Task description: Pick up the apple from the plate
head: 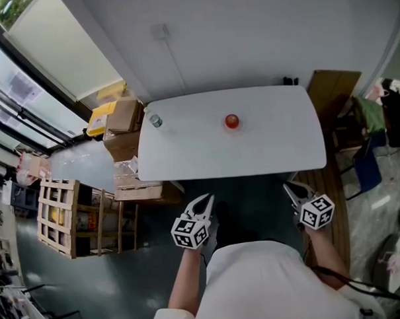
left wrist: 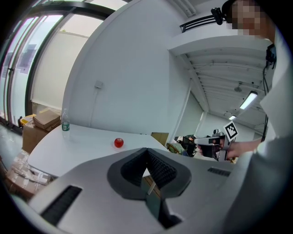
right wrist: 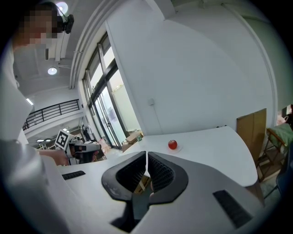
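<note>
A small red apple (head: 232, 122) rests on a pale, barely visible plate (head: 238, 128) near the middle of the white table (head: 279, 152). Both gripper views show the apple (left wrist: 118, 142) (right wrist: 172, 145) far ahead. My left gripper (head: 205, 199) and right gripper (head: 288, 187) hover short of the table's near edge, well apart from the apple. The jaws of the left gripper (left wrist: 146, 151) are shut with nothing between them, as are those of the right gripper (right wrist: 146, 156).
A small water bottle (head: 155, 120) stands at the table's far left corner. Cardboard boxes (head: 122, 126) and a wooden crate (head: 57, 218) sit left of the table. A brown board (head: 333, 93) and a chair with clothes (head: 377, 121) stand to the right.
</note>
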Tool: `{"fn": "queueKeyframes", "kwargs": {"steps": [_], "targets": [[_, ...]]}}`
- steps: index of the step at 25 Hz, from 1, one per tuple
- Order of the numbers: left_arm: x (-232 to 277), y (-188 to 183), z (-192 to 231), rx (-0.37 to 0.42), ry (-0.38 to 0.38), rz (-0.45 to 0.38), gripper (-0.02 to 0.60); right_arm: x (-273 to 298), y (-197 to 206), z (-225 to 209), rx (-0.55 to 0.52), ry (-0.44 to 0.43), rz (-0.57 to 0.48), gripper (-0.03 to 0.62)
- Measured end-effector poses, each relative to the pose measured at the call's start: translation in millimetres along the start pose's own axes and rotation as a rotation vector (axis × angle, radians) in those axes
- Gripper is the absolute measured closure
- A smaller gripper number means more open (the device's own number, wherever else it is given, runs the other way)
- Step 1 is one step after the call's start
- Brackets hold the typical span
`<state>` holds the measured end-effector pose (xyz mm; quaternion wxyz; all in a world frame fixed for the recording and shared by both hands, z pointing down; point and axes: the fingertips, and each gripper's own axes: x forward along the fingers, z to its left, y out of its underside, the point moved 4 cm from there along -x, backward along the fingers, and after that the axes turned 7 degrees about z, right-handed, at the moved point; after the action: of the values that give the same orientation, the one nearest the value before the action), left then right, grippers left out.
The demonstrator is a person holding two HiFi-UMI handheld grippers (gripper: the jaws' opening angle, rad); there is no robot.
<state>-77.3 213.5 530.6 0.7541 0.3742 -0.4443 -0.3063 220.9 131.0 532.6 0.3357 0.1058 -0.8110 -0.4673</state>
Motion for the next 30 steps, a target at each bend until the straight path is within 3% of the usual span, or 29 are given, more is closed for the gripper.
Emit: {"fn": "queueKeyframes", "kwargs": {"steps": [30], "targets": [[112,-105,118,0.08,0.177,0.054,0.58,96,-73,-38,0.092,0.194,-0.041,0.556]]}}
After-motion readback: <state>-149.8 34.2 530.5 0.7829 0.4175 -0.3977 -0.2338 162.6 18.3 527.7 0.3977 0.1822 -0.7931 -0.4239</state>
